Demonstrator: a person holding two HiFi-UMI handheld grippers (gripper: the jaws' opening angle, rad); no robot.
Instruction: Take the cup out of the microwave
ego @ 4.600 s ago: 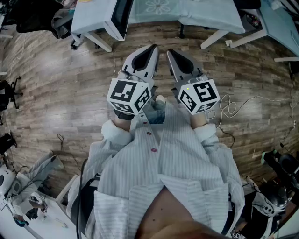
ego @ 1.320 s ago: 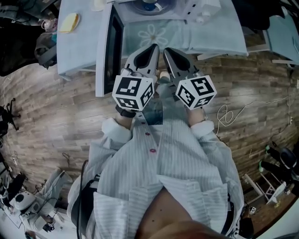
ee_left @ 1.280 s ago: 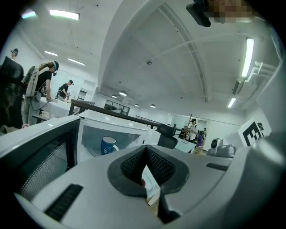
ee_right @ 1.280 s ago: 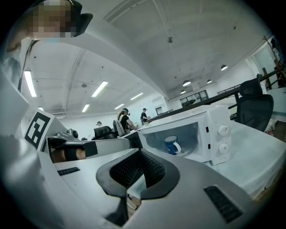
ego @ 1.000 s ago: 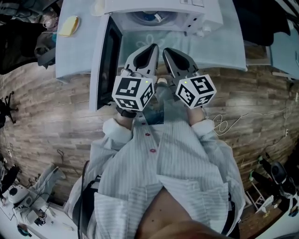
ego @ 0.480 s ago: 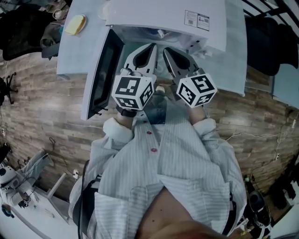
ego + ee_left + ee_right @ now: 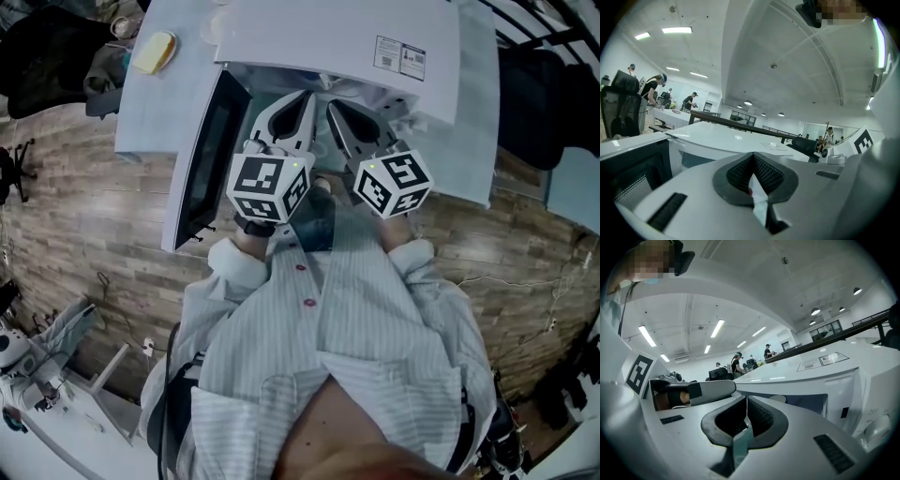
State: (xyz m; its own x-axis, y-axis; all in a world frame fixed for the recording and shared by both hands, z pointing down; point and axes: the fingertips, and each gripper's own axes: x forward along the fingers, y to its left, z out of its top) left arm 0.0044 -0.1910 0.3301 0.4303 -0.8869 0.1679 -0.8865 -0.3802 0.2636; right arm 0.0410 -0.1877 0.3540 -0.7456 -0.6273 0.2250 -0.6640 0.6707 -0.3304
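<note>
A white microwave stands on a pale table with its door swung open to the left. In the head view its top hides the cavity and the cup. In the right gripper view a pale rounded shape shows inside the cavity of the microwave; I cannot tell if it is the cup. My left gripper and right gripper sit side by side just before the opening, both shut on nothing. The left gripper faces the microwave. The right gripper also has its pads together.
A yellow sponge-like thing lies on the table's far left corner. The open door juts out over the wooden floor at my left. People work at distant tables and a black chair stands at left.
The microwave has drawn nearer and lower in the head view, so its top now covers the cavity and the blue thing seen inside earlier. Both grippers stayed shut and side by side.
</note>
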